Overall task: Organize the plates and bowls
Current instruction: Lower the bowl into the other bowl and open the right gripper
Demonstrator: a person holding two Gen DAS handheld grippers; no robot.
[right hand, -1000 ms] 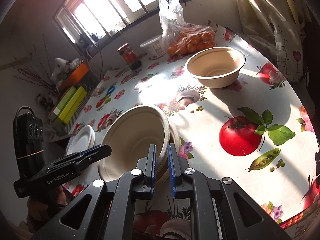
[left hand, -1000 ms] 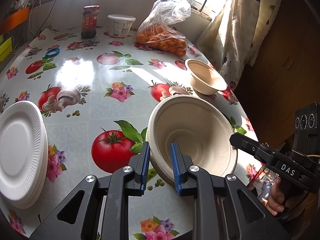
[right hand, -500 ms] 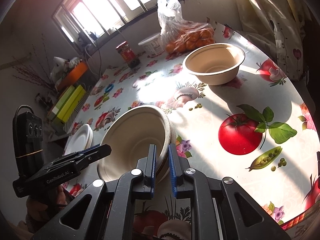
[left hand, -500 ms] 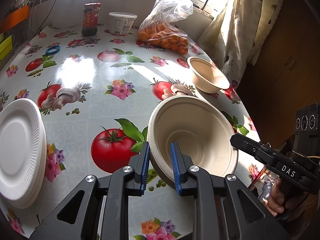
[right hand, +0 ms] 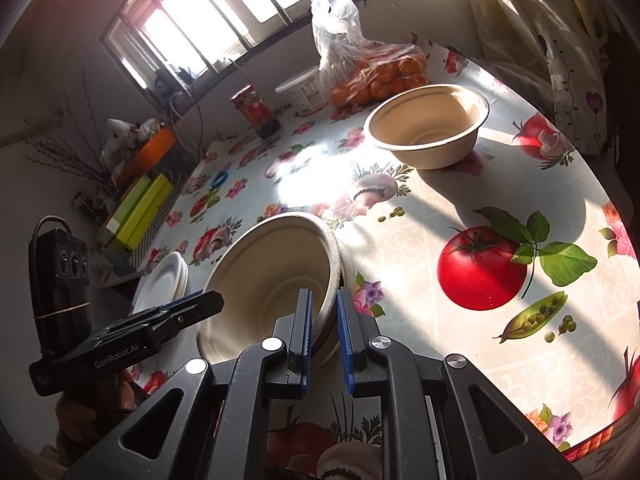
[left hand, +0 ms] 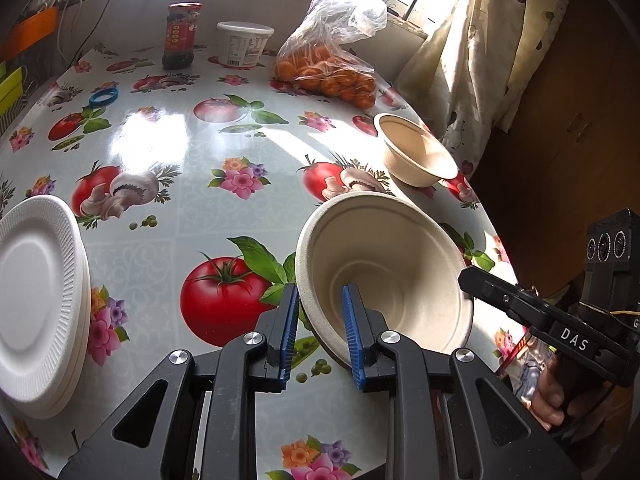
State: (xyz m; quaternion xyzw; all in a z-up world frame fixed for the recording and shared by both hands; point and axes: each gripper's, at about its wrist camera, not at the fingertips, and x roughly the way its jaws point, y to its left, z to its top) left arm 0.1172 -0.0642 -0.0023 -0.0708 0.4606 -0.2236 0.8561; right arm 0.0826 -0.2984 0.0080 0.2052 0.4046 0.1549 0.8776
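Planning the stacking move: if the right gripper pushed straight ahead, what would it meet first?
The right gripper already clamps the tilted beige paper bowl's rim; beyond it, probably the flowered tablecloth, though depth is unclear.

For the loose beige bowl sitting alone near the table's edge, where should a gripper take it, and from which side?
Grip the lone bowl by its thin rim, one finger inside and one outside, coming down from above on the near side. It stands upright and open-mouthed, and its round body looks too wide to span.

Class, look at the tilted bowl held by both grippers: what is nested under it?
A second bowl's rim shows beneath the held bowl; the rest is covered.
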